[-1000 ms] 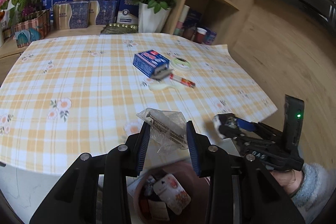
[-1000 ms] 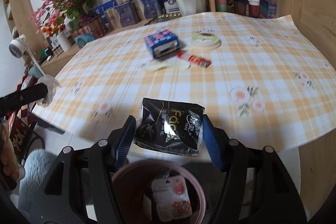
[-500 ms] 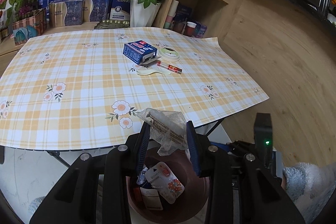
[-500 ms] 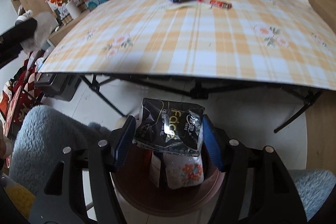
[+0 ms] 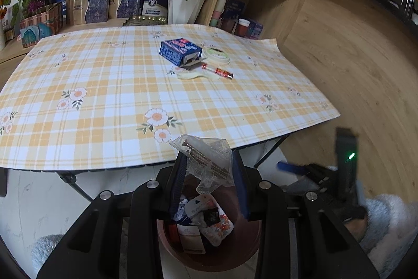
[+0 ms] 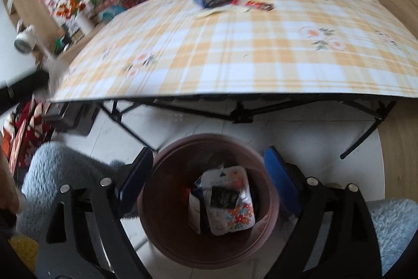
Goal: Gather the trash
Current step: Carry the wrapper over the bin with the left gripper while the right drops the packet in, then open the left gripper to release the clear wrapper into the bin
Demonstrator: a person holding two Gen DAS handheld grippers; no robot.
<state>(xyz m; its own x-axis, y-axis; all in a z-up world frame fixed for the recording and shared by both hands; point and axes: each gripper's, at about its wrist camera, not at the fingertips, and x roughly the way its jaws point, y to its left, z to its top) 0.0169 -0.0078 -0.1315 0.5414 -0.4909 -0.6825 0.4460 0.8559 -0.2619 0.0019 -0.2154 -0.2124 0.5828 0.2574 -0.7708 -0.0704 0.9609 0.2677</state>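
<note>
Pinching clear wrapper [image 5: 209, 164] in left claw [image 5: 209, 184], right claw [image 6: 209, 174] just opened, empty, above bin [image 6: 156, 200]

- Folding table [image 5: 109, 106], black crossed legs, top covered by a yellow-and-white checked cloth with flower prints.
- On the cloth, far side: blue box [image 5: 180, 51], open at one end.
- Just beside it, a round pale-green lid or tin [image 5: 216, 56].
- Nearer the front, a red tube [image 5: 218, 71] and a flat pale scrap [image 5: 194, 75].
- Pale floor [image 6: 198, 126] under the table carries a brown bin [image 6: 206, 203], wrappers inside.
</note>
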